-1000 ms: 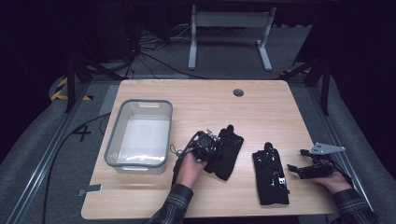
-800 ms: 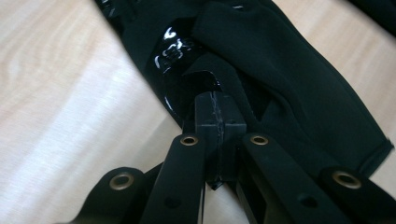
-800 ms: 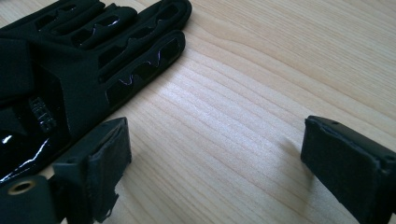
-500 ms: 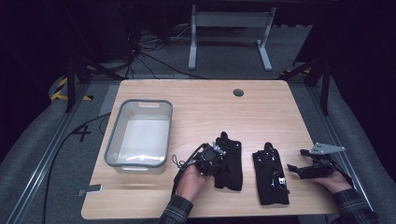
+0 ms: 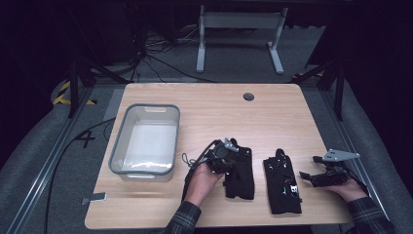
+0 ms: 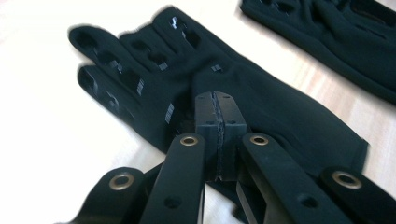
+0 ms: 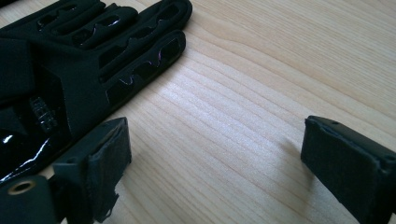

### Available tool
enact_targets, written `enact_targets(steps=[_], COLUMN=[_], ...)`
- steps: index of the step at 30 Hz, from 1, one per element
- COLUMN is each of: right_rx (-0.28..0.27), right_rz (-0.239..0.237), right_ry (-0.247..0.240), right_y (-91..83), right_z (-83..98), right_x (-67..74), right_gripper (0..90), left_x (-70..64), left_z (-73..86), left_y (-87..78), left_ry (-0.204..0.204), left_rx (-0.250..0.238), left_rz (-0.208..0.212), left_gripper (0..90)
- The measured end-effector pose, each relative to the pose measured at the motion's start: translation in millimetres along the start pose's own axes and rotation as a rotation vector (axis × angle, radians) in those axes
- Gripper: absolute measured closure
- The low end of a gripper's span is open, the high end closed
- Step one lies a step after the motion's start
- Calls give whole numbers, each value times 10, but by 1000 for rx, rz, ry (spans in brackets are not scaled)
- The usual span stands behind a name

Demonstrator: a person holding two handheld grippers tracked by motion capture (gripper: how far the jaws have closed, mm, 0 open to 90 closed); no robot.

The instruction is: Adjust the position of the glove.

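Two black gloves lie flat near the front of the wooden table (image 5: 219,117). My left gripper (image 5: 232,157) rests on the left glove (image 5: 240,181), near the base of its fingers. In the left gripper view the jaws (image 6: 215,95) are pressed together, and creases in that glove (image 6: 289,112) run in to their tip. The right glove (image 5: 282,187) lies a hand's width to the right and also shows at top right as a second glove (image 6: 336,28). My right gripper (image 5: 306,175) stands open just right of it, low over bare wood (image 7: 215,149), beside the right glove's fingers (image 7: 93,56).
A clear plastic bin (image 5: 146,108) stands on the table's left half. A cable hole (image 5: 249,96) sits at the back centre. A small grey clip (image 5: 95,198) sticks out at the front left edge. Beyond the table are a dark floor and a metal stand (image 5: 238,29).
My left gripper and the left glove have shifted a little toward the front edge, and the glove now lies straighter. The right gripper has stayed where it was.
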State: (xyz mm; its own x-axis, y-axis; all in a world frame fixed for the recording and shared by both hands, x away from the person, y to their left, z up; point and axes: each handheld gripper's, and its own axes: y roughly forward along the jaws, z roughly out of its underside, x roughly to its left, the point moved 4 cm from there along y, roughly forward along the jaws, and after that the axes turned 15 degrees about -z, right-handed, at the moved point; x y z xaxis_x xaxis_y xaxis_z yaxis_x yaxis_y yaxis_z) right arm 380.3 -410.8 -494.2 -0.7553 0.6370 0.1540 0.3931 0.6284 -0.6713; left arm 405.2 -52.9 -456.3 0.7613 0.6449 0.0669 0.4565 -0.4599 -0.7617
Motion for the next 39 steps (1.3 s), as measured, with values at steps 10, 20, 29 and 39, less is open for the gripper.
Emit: enact_targets(steps=[10,20,29,39], right_rx=[1,2,4,6], right_rz=[-6,-9,-12,-18], right_ry=[-2,-5,-8,-14], right_y=[2,3,3,3], right_z=[-1,-1,0,-1], right_x=[7,10,11,9], right_gripper=[90,90,90,85], left_x=[-59,-279,-446,-403], left_z=[41,60,-2,32], left_y=[278,247,290,149], left_ry=[43,60,52,2], left_rx=[83,80,65,11], left_rz=[13,40,36,49], left_gripper=[900,900,899,771])
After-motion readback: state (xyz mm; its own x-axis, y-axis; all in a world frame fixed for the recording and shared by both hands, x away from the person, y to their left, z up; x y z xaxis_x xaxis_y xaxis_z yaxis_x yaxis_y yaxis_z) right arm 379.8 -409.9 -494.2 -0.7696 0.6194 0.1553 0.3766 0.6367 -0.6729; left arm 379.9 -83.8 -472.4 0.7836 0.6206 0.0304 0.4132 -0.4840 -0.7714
